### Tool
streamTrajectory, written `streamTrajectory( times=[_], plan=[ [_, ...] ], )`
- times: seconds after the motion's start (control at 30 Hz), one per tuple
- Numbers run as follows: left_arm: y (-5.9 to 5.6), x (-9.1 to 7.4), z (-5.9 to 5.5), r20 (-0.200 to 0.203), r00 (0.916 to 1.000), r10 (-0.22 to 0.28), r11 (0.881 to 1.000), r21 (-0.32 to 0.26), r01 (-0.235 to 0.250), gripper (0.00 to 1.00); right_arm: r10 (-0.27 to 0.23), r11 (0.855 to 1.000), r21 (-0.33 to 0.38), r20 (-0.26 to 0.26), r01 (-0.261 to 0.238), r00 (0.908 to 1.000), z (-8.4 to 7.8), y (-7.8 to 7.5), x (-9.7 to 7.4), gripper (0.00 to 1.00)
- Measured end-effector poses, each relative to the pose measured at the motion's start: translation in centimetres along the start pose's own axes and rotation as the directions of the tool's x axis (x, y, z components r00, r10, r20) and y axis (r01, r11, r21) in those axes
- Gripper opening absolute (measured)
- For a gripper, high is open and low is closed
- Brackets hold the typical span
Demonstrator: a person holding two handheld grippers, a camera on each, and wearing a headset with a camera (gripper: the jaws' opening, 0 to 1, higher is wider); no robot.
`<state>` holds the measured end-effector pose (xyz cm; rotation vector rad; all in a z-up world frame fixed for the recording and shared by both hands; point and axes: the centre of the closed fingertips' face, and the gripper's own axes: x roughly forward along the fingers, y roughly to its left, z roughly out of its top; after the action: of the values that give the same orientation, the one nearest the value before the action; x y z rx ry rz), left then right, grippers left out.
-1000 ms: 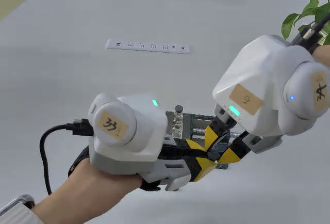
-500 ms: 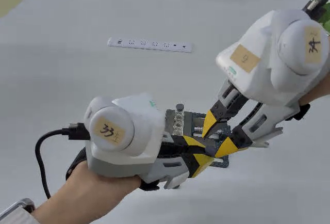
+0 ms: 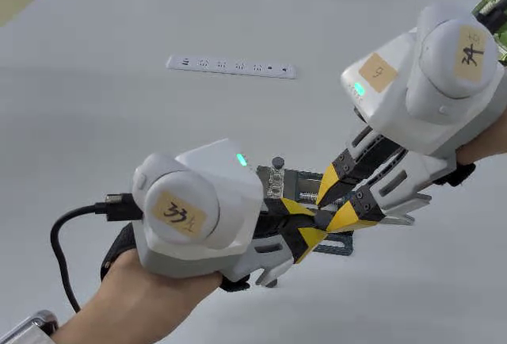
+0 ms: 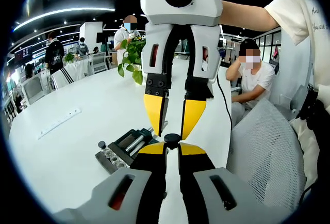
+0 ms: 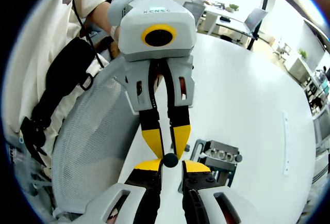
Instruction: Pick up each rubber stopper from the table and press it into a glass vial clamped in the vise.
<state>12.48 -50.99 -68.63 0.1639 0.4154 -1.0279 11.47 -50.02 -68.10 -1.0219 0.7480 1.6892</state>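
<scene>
A small black rubber stopper (image 4: 171, 138) hangs above the table where the two grippers meet tip to tip. My left gripper (image 4: 172, 149) is shut on one end of it, jaws almost together. My right gripper (image 5: 171, 166) comes down from the upper right (image 3: 337, 201), and its yellow tips close on the stopper's (image 5: 170, 160) sides. Below and behind the tips stands the dark vise (image 3: 305, 189) with a row of glass vials (image 3: 275, 182). One vial carries a black stopper (image 3: 277, 162) on top. The vise (image 5: 219, 156) lies just right of my right tips.
A white power strip (image 3: 230, 66) lies farther back on the white table. A green plant (image 4: 133, 59) stands at the table's far right. A mesh chair back (image 5: 93, 146) and the person's body are close to the near edge. Other people sit in the background.
My right gripper's body has lifted and tilted steeper, its tips staying at the left gripper's tips. The left gripper has rolled a little. The vise has stayed put.
</scene>
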Motion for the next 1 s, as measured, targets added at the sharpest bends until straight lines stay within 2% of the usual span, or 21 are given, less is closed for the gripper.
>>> streamTrajectory(
  times=[0.5,1.0],
  plan=[
    [-0.5,0.0,-0.1,-0.032,0.9992,-0.024,0.998,0.052,0.025,0.04,0.03,0.999,-0.036,-0.029,-0.031,0.9991,-0.1,0.7,0.1,0.08],
    [-0.7,0.0,-0.6,-0.042,0.9987,-0.029,0.999,0.045,0.031,0.05,0.047,0.997,-0.058,-0.056,-0.05,0.9973,-0.4,1.1,0.7,0.07]
  ],
)
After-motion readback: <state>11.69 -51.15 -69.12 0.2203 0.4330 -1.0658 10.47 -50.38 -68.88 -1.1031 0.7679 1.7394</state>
